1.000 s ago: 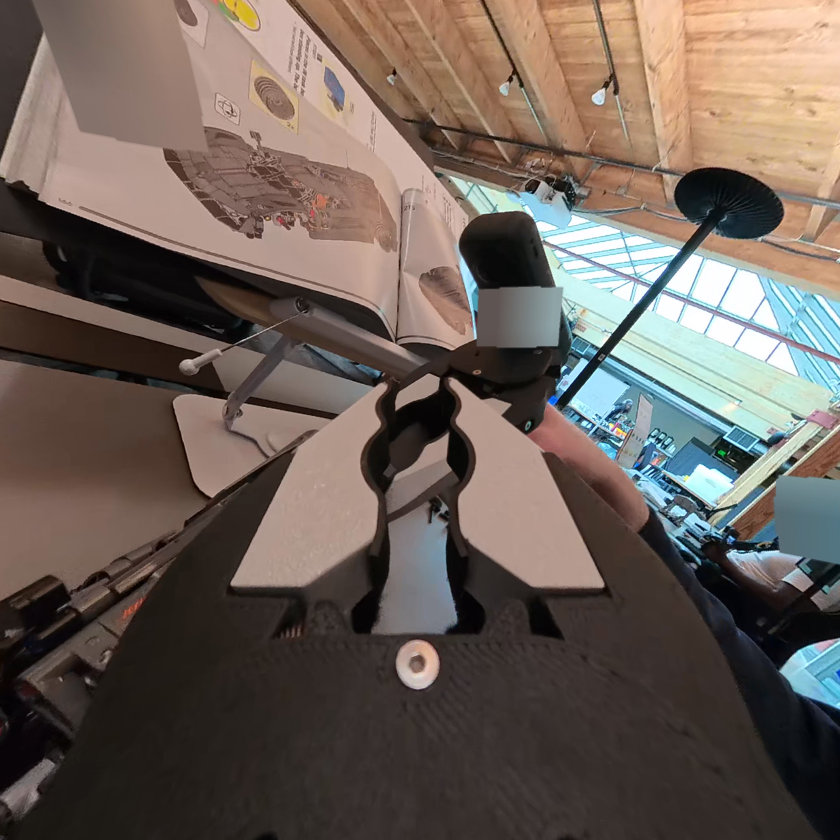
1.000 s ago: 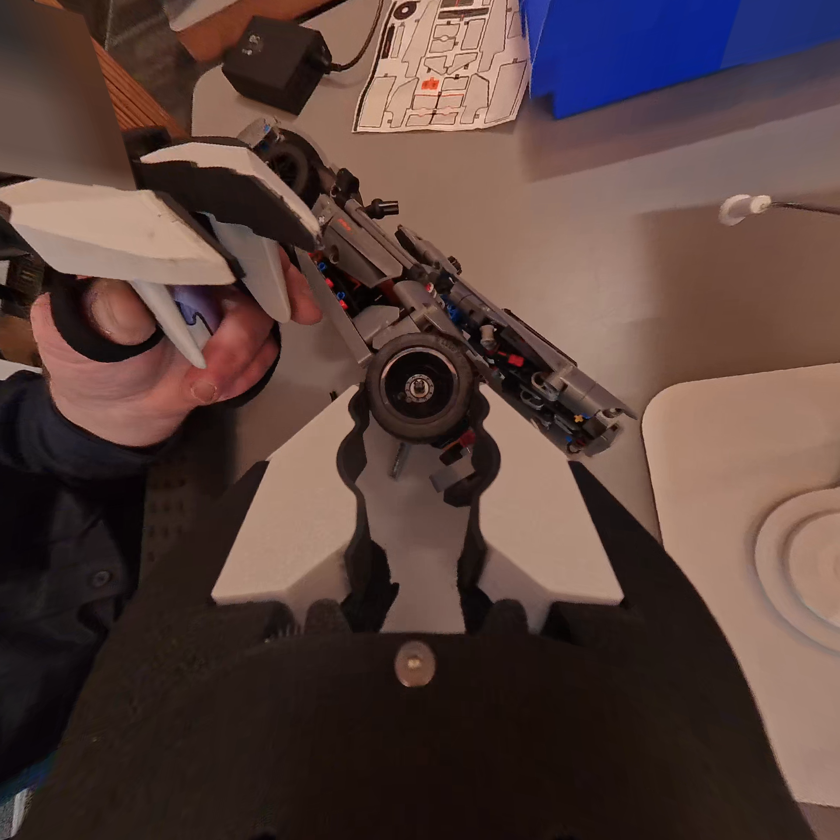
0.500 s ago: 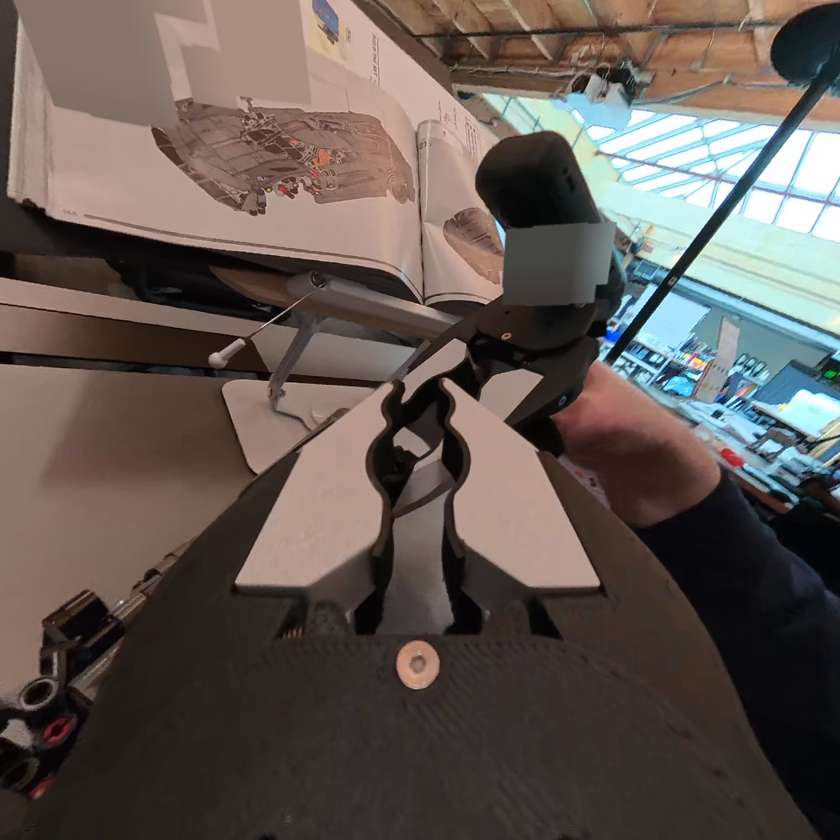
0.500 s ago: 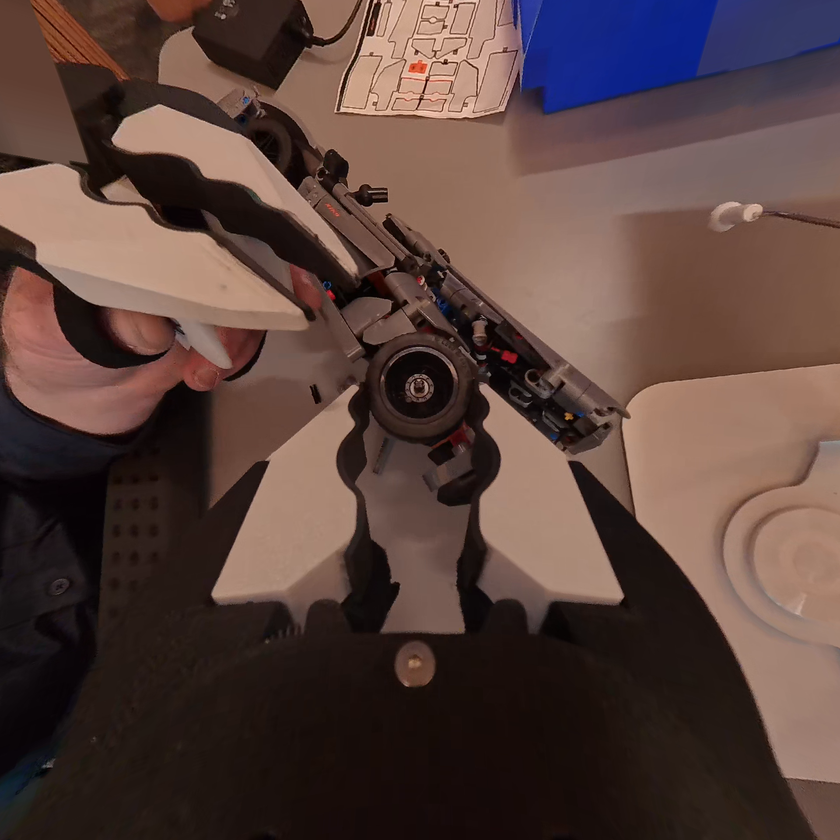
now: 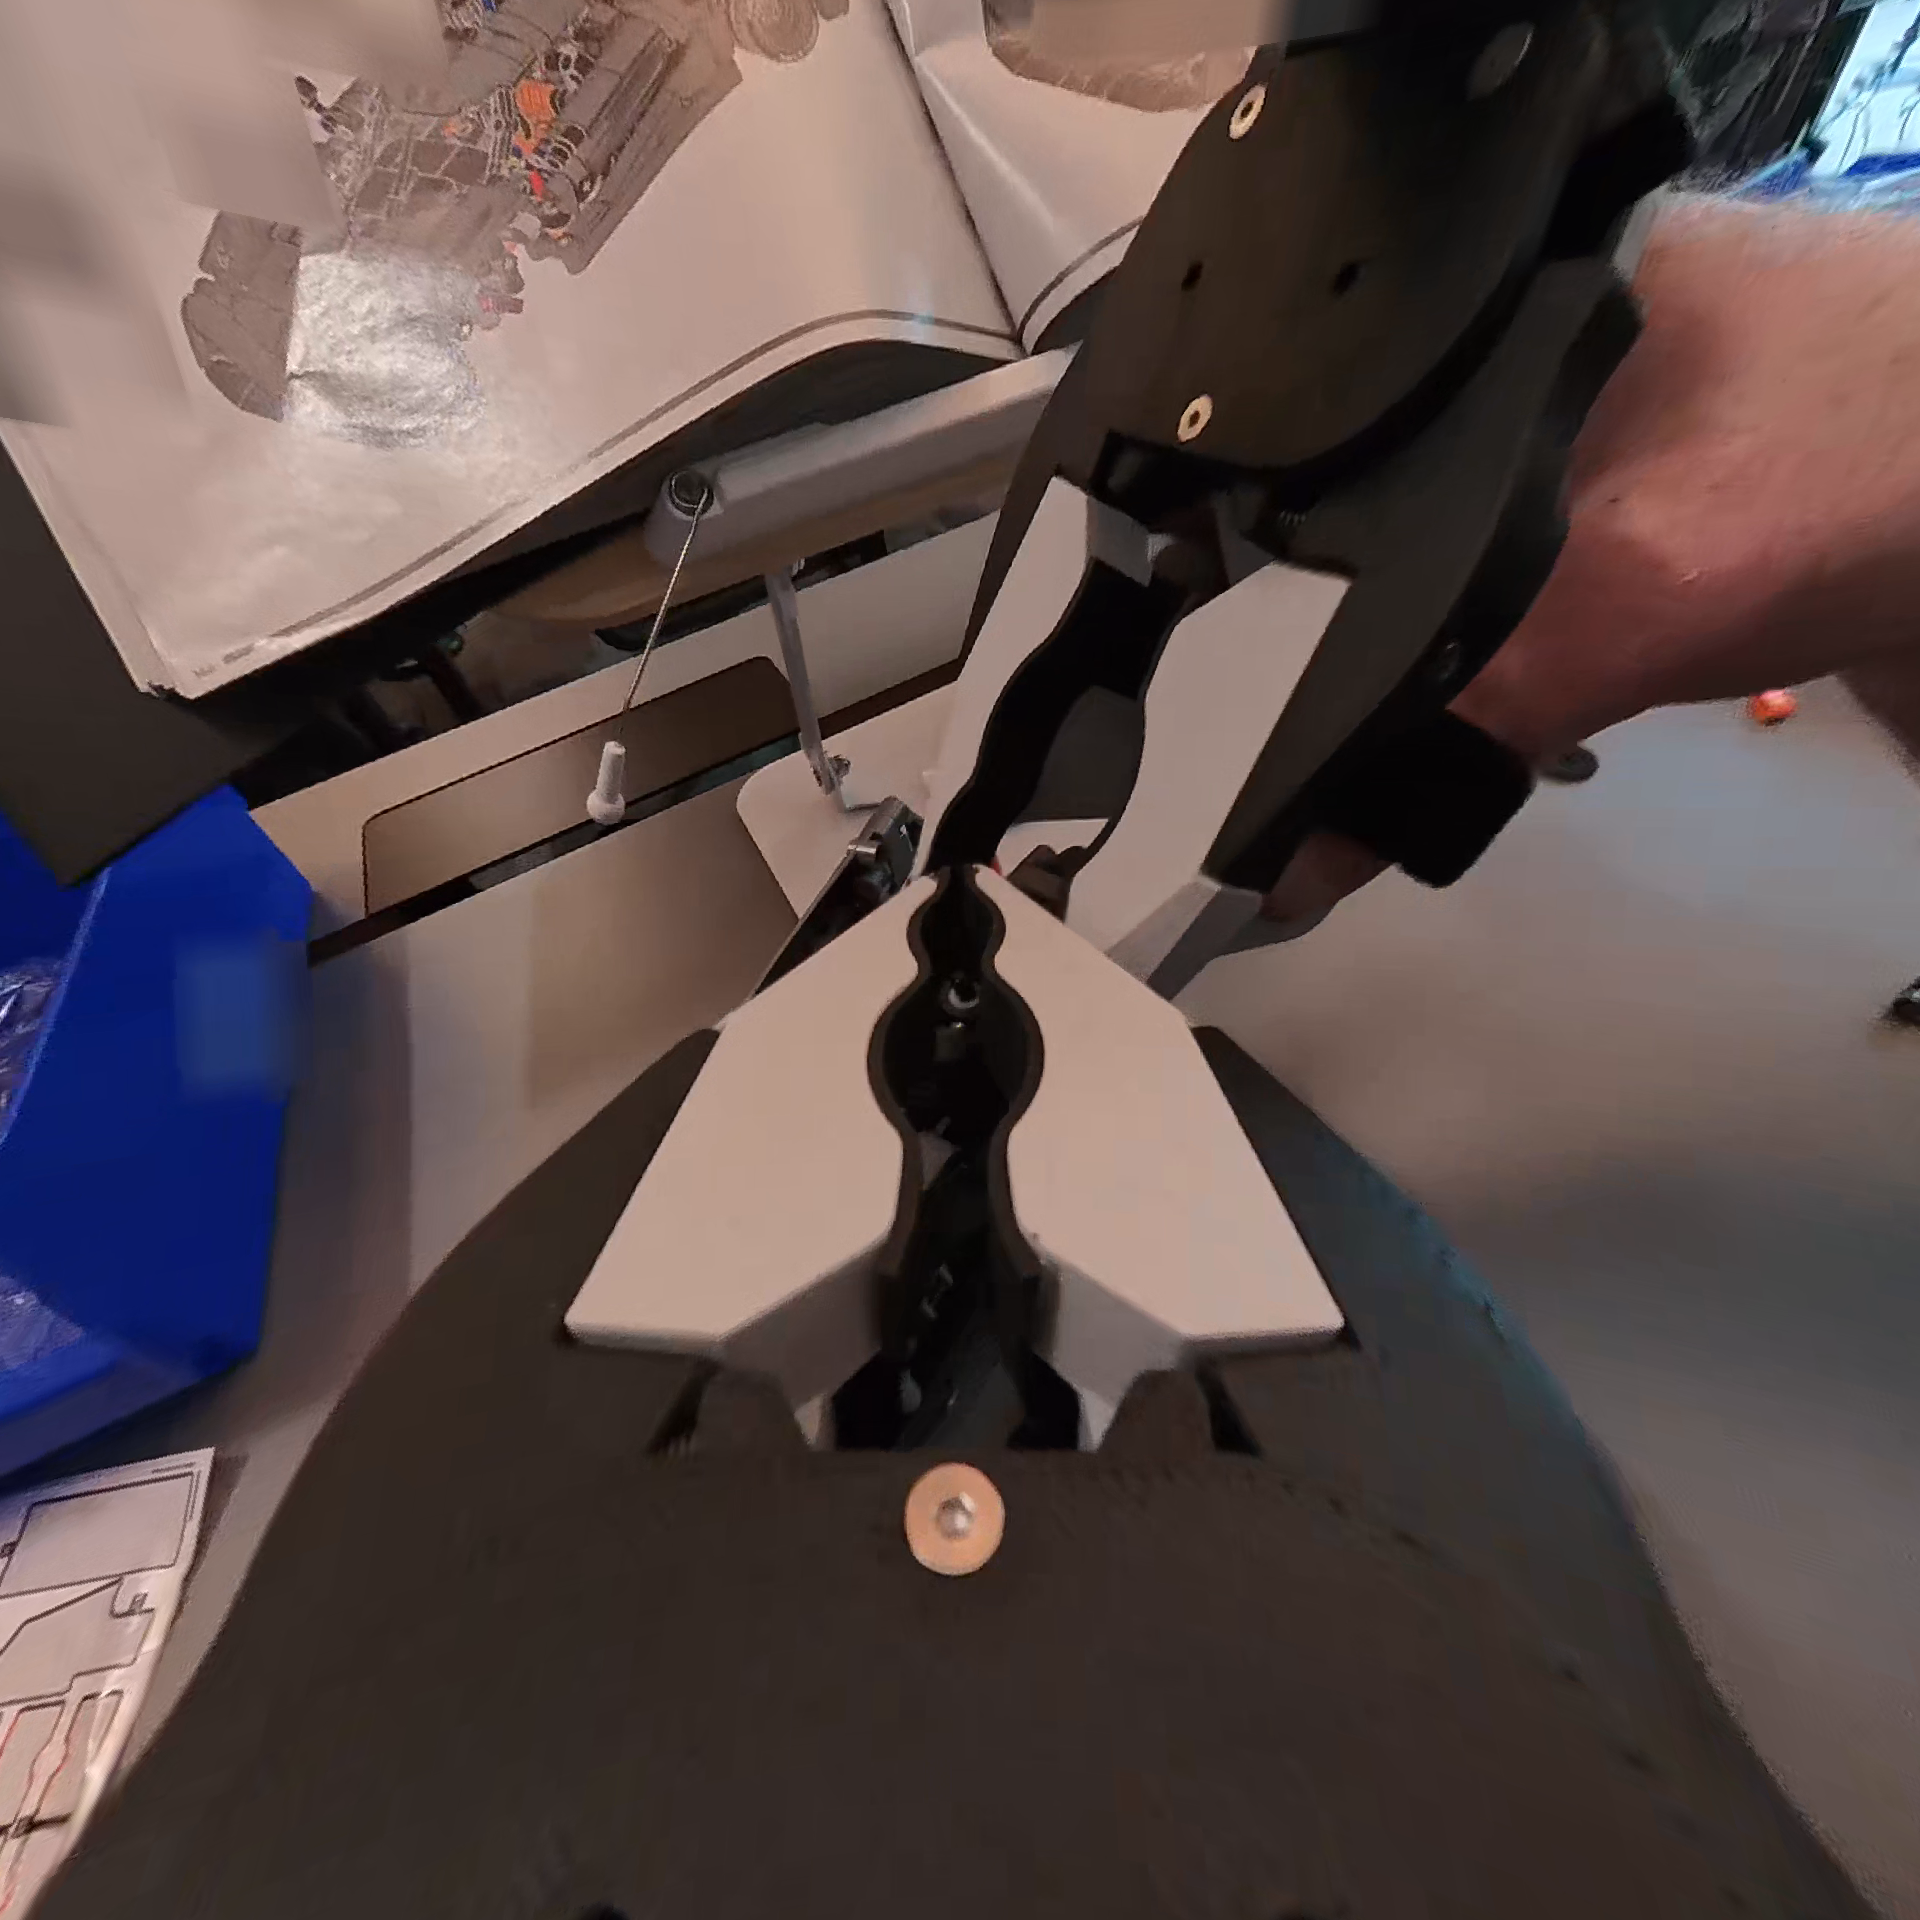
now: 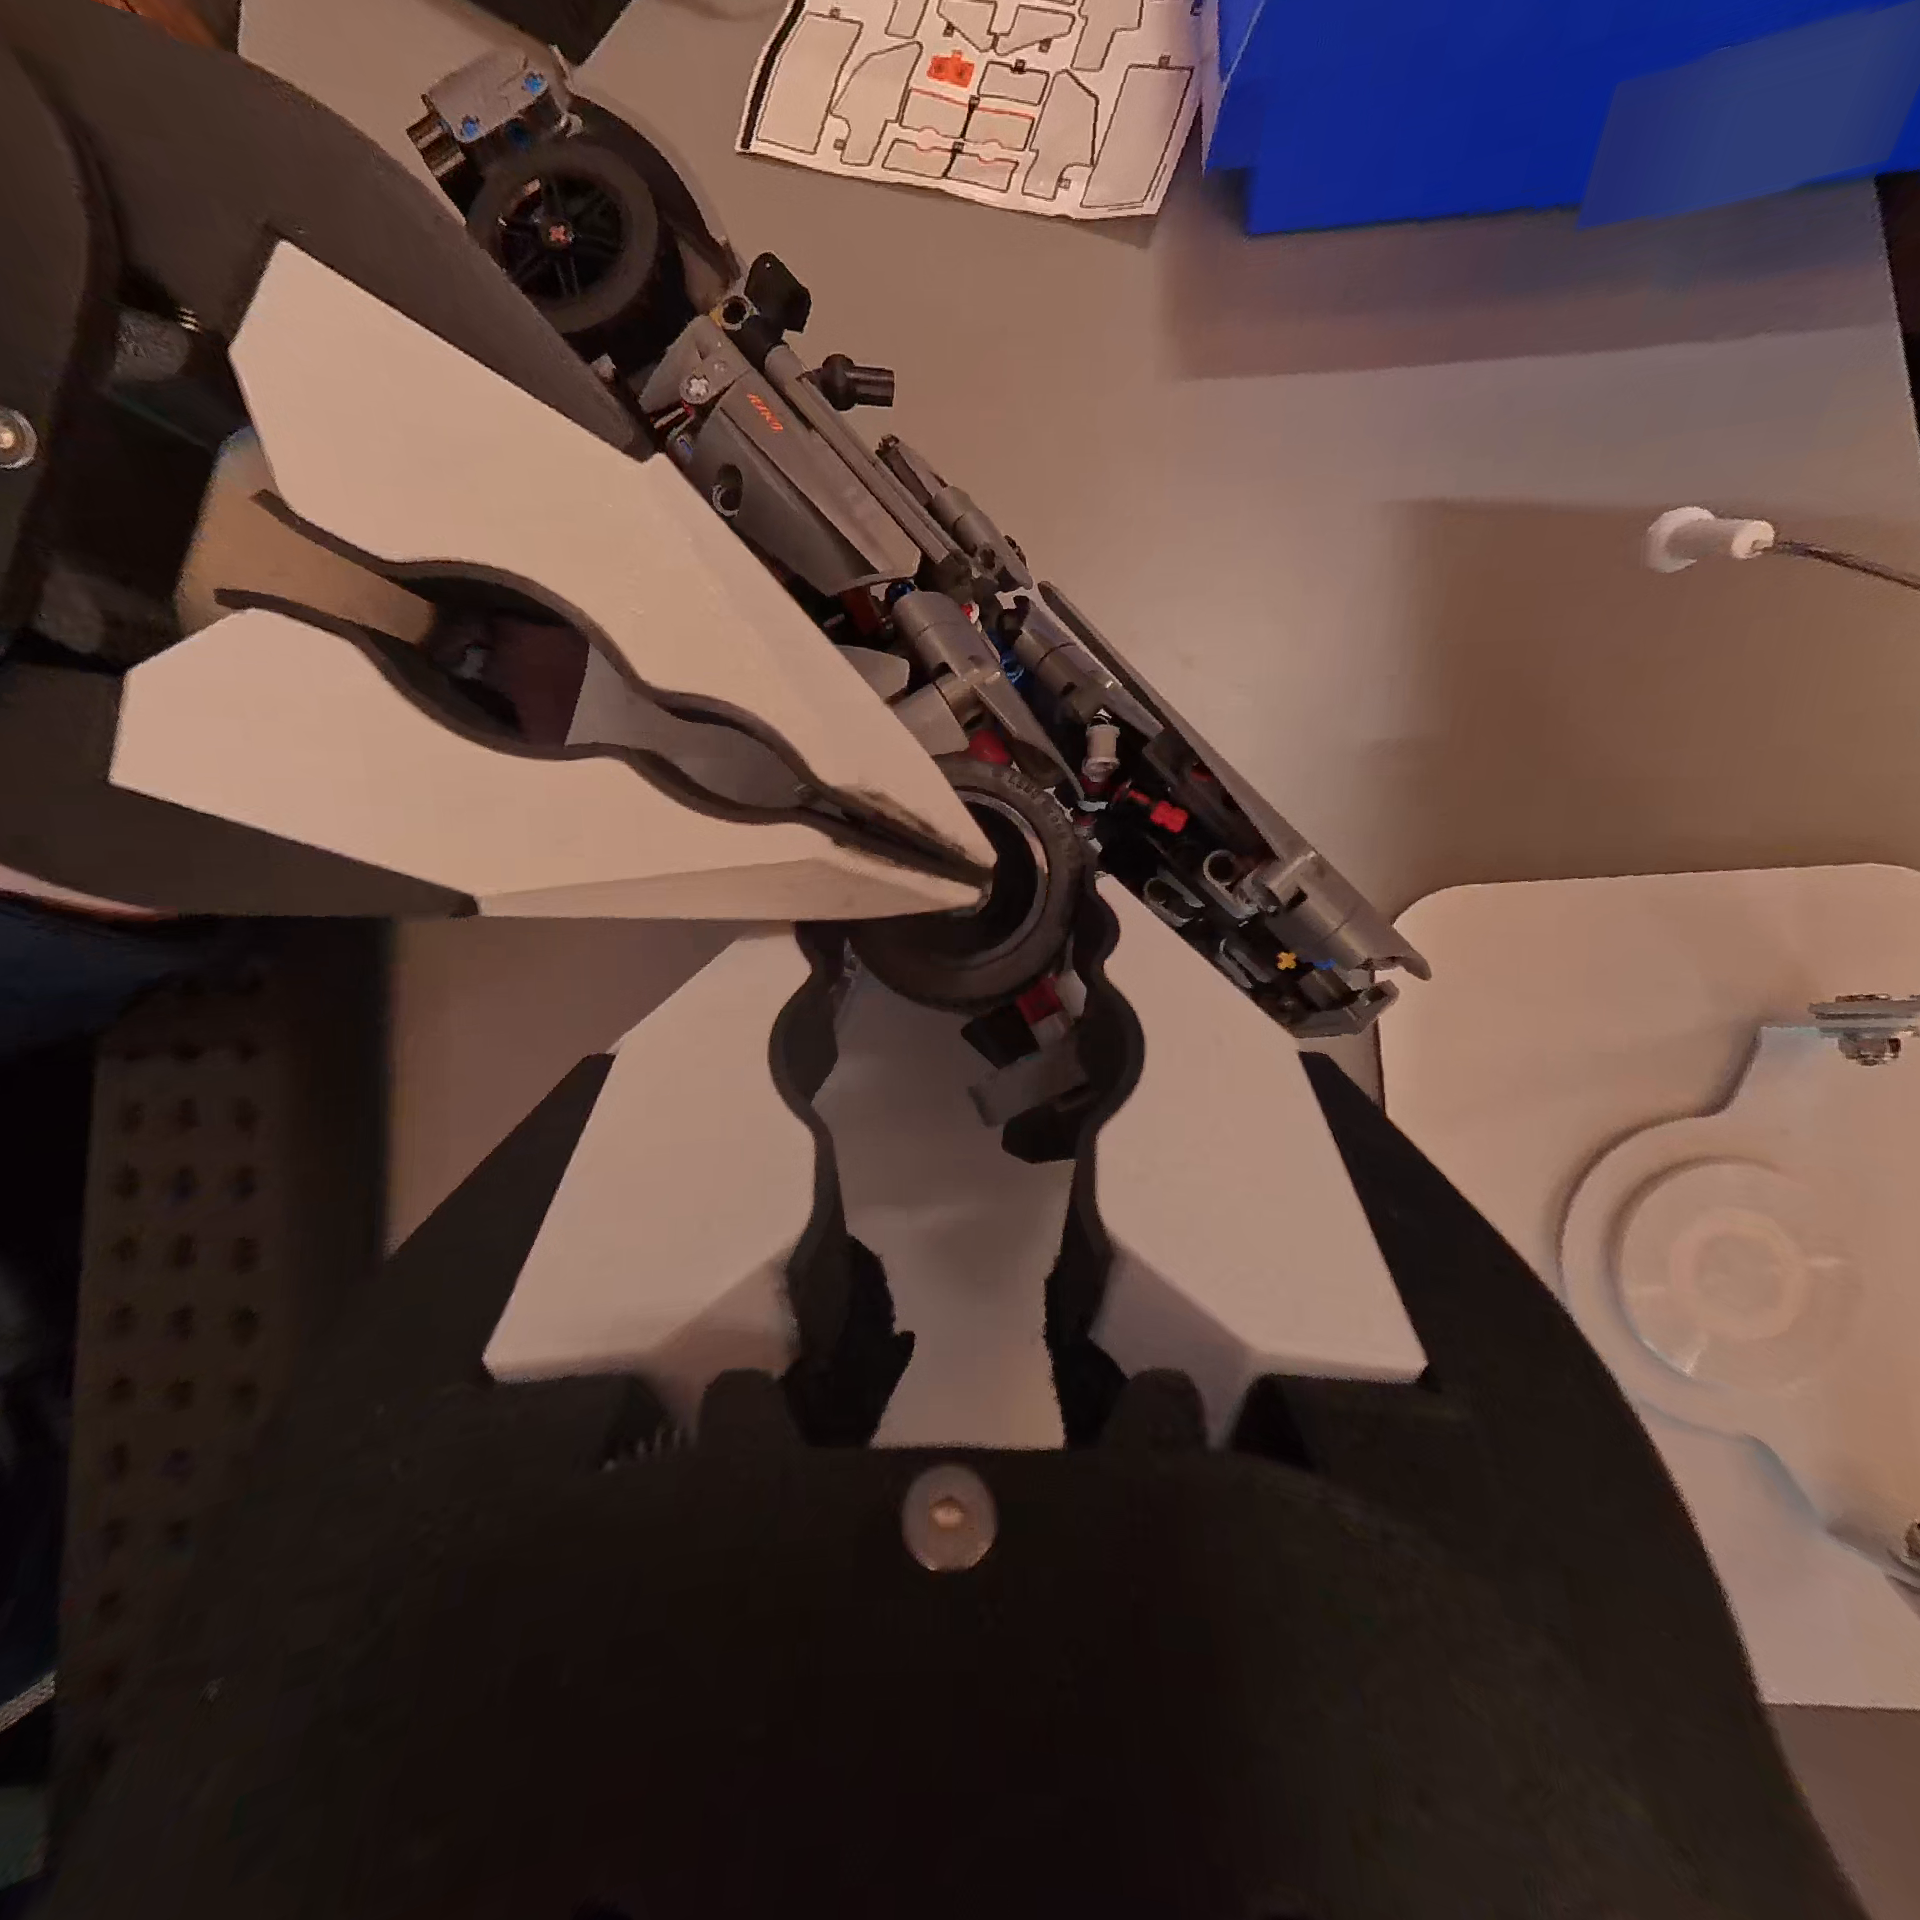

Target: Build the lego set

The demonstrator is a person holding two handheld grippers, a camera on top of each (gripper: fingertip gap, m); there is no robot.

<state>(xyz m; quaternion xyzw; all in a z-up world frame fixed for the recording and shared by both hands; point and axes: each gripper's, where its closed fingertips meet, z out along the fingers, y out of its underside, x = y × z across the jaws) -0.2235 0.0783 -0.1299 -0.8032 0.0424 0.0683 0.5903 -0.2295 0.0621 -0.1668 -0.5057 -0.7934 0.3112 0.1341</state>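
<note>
The Lego car [image 6: 935, 582], a grey Technic chassis w/ exposed pins and axles, is hanging tilted above the grey table [image 6: 1455, 343], nose down toward the white stand base [image 6: 1558, 1091]. The right gripper [image 6: 951, 997] is clamping the front wheel [image 6: 997, 914], jaws partly closed on the tyre. The left gripper [image 6: 977, 883] is coming in from the side, fingertips pinched together and touching that wheel's hub; whether anything is between them, can't tell. The rear wheel [image 6: 566, 234] is fitted and the frame is looking largely assembled, but no body panels are showing. The sticker sheet [image 6: 966, 114] beside the blue bin [image 6: 1558, 104] is lying apparently unused, and the instruction book [image 5: 540, 312] is propped open on its stand, so plenty is probably remaining.
</note>
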